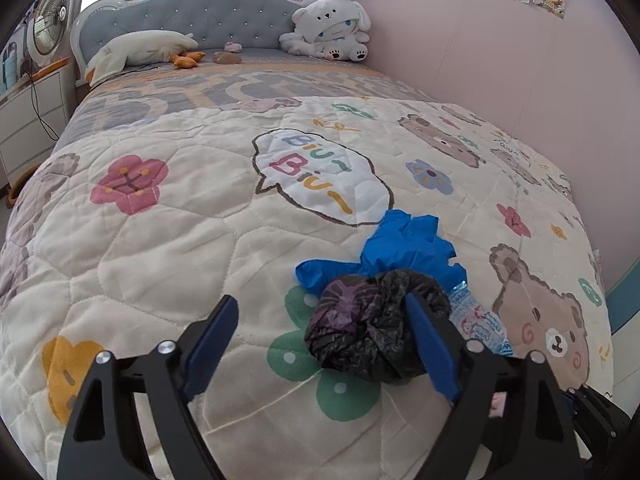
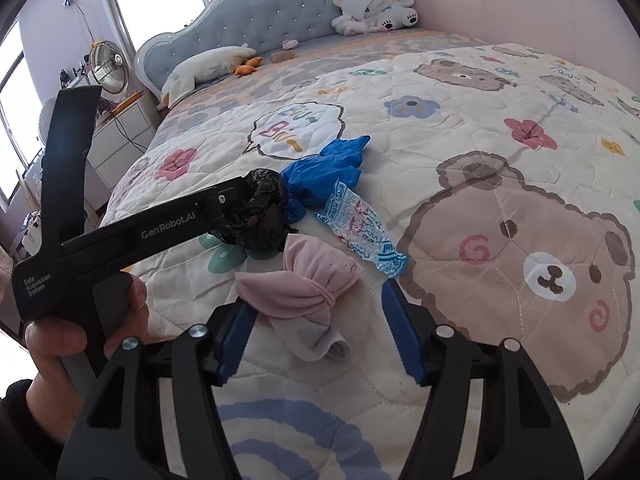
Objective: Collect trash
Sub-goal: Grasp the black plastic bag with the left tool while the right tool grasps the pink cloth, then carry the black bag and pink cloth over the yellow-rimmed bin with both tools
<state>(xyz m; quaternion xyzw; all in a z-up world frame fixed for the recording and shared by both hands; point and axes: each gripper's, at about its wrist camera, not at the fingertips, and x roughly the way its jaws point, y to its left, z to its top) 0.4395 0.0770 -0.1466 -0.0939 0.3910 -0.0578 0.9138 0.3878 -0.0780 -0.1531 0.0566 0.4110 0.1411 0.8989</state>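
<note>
A crumpled black plastic bag [image 1: 368,332] lies on the quilt beside a blue glove [image 1: 404,244] and a crushed clear water bottle [image 1: 478,324]. My left gripper [image 1: 320,336] is open, its right finger against the bag's right side, the bag partly between the fingers. In the right wrist view the bag [image 2: 260,212], the glove [image 2: 324,176], the bottle [image 2: 364,228] and a pink cloth [image 2: 304,292] lie close together. My right gripper [image 2: 316,320] is open, with the pink cloth between its fingertips. The left gripper's body [image 2: 160,232] reaches to the bag.
The bed's quilt [image 1: 180,240] fills both views. A white plush toy [image 1: 332,28] and a pillow [image 1: 140,50] sit at the headboard. A white nightstand [image 1: 28,120] and fan [image 1: 48,20] stand left; a pink wall [image 1: 520,60] runs along the right.
</note>
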